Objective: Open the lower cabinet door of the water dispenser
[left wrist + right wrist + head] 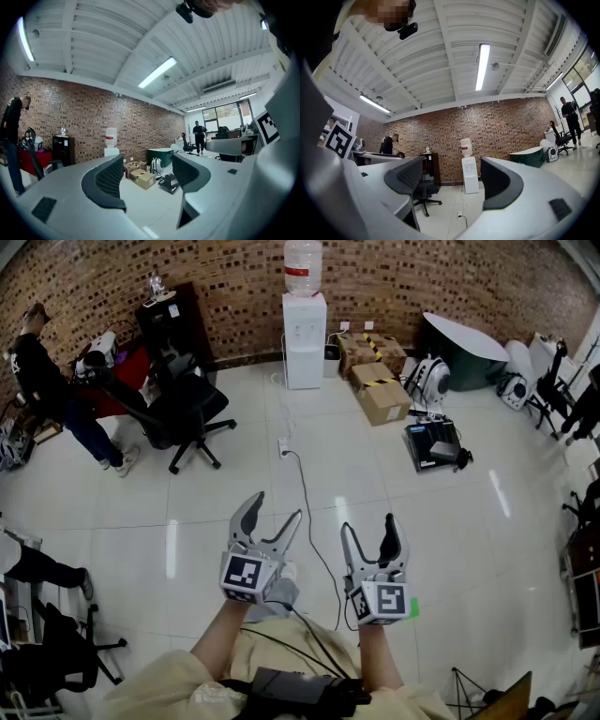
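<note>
The white water dispenser (305,338) stands against the far brick wall with a clear bottle (303,265) on top; its lower cabinet door (305,367) is closed. It also shows far off as the dispenser (470,174) in the right gripper view and small as the dispenser (111,150) in the left gripper view. My left gripper (277,505) and right gripper (367,526) are held side by side close to my body, far from the dispenser. Both are open with nothing between their jaws, as the left gripper (146,174) and right gripper (452,180) views confirm.
A black office chair (183,409) and a person at a desk (42,381) are at the left. Cardboard boxes (380,390), a case (431,443) and other gear lie right of the dispenser. A power strip (282,445) and its cable (309,512) run across the white tiled floor.
</note>
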Demonstrator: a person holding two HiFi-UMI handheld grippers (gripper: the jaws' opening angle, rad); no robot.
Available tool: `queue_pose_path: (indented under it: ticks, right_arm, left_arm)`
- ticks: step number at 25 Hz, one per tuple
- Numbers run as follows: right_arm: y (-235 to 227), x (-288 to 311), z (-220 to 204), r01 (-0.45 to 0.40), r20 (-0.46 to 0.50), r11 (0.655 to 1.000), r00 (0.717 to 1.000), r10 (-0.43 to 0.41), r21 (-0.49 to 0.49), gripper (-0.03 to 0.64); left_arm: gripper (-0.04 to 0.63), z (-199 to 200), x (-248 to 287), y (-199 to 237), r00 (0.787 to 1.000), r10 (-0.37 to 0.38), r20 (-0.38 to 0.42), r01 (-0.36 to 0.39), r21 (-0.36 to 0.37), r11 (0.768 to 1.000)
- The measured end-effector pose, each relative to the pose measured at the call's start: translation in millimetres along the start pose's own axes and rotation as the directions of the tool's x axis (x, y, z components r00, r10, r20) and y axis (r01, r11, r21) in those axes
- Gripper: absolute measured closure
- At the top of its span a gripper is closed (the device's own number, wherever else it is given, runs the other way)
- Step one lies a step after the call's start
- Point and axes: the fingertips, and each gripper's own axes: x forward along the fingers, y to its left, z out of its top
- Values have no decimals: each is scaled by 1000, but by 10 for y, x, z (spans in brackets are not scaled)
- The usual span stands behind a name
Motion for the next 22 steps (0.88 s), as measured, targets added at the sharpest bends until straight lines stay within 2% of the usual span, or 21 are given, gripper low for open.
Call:
queue_pose_path:
  ticks: [7,11,15,18,20,22]
  right_arm:
    - [-102,830,-210,-6,-19,1000,1000,6,-28,221]
    - [-169,1472,-153,-34,-9,998,999,33,-60,222]
    - [-65,2190,-114,-67,-13,993,998,66,-100,222]
    - [49,2597,-160,-101,-34,989,995,98,-113,222]
    - [97,2805,-195,-110,-40,988,994,106,-112,222]
    - [84,2973,-234,-107,-45,988,994,102,-112,222]
  left_arm:
    - [282,-286,668,635,999,35,3,-35,-40,999]
    - [282,-227,1176,912,1000,1,16,-1,-32,999]
    - [282,-18,1612,1352,999,12,49,-7,-101,995]
    - [282,-28,1835,1636,998,10,54,-4,-96,995]
    - [282,-41,1975,1811,999,26,47,-20,-132,991]
    - [282,-178,2142,1975,999,29,27,-25,-136,990]
